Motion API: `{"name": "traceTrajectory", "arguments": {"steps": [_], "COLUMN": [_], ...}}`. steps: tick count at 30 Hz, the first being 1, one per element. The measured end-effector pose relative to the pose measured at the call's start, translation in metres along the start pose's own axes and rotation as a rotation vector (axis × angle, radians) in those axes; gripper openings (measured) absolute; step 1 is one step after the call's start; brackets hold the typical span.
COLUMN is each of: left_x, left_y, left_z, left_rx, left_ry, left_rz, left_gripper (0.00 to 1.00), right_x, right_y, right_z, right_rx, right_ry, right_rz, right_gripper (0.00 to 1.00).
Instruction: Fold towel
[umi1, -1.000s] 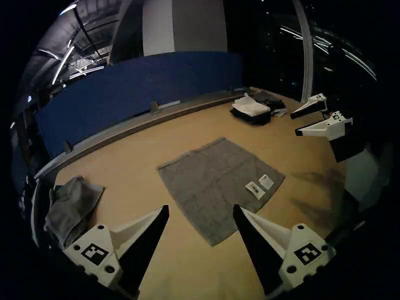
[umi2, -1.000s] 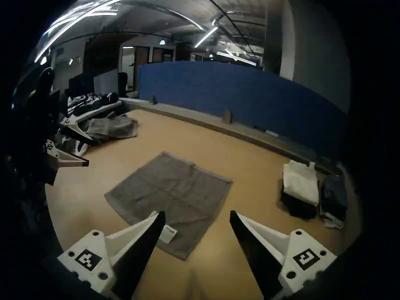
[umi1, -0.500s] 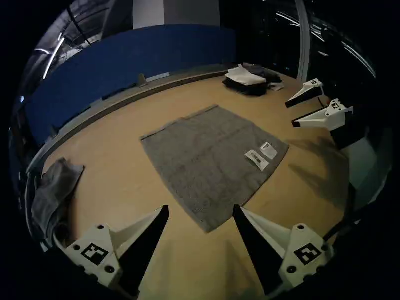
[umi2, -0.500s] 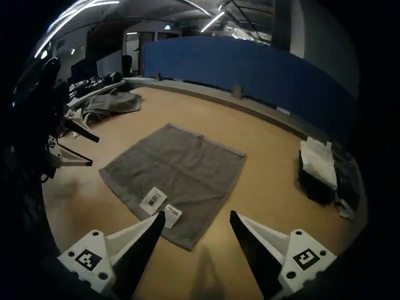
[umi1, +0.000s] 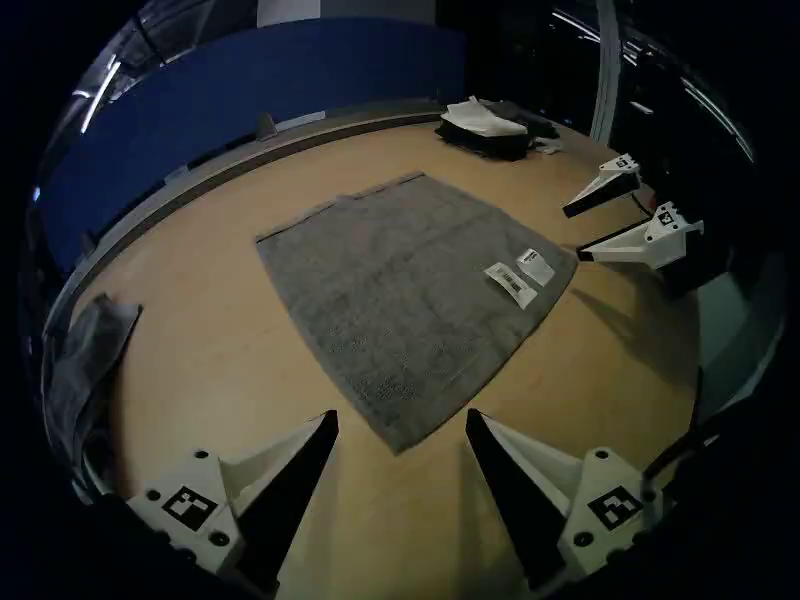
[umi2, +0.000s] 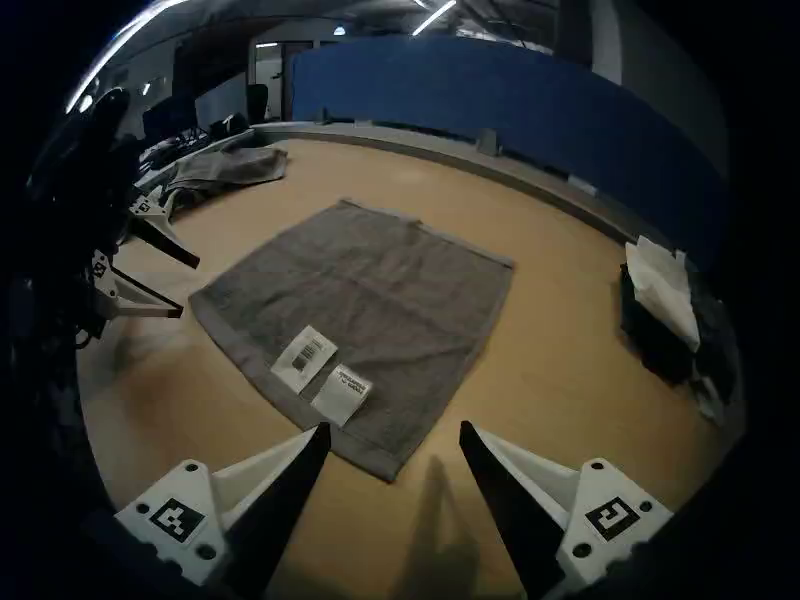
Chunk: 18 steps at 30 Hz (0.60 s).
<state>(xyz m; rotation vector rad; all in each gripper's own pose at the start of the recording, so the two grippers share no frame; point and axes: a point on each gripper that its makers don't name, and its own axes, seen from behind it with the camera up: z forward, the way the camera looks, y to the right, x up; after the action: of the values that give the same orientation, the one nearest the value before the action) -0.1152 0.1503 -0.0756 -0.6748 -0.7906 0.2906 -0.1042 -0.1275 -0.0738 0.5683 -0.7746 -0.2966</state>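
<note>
- The wooden table (umi1: 200, 330) carries the grey towel (umi1: 400, 280), spread flat near its middle. One hemmed edge runs from one gripper to the other, and a stack of folded cloths (umi1: 485, 125) sits well apart at the far side
- The left gripper (umi1: 400, 414) hangs empty with its fingers spread wide and a towel corner just between the tips. The right gripper (umi2: 393, 430) is equally wide and empty over the neighbouring corner
- The step in hand looks like taking both corners. It would go best with each gripper lowered straight onto its corner, pinching on the hem, both closing together, then lifting level so the edge stays taut and meets the far edge squarely
- Two white tags (umi2: 320, 370) lie on the towel near the right gripper's corner and are best kept out of the pinch
</note>
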Motion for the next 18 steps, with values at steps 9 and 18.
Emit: {"name": "traceTrajectory", "arguments": {"steps": [9, 18], "left_x": [-0.010, -0.019], "left_y": [0.002, 0.006], "left_z": [0.006, 0.006], "left_rx": [-0.004, -0.008], "left_ry": [-0.049, -0.082], "left_rz": [-0.011, -0.044], "left_gripper": [0.95, 0.86], "right_x": [-0.014, -0.025], "right_y": [0.000, -0.002], "right_z": [0.006, 0.006], "right_rx": [0.007, 0.017], "right_ry": [-0.036, -0.079], "right_rz": [0.000, 0.005], "right_gripper": [1.00, 0.81]}}
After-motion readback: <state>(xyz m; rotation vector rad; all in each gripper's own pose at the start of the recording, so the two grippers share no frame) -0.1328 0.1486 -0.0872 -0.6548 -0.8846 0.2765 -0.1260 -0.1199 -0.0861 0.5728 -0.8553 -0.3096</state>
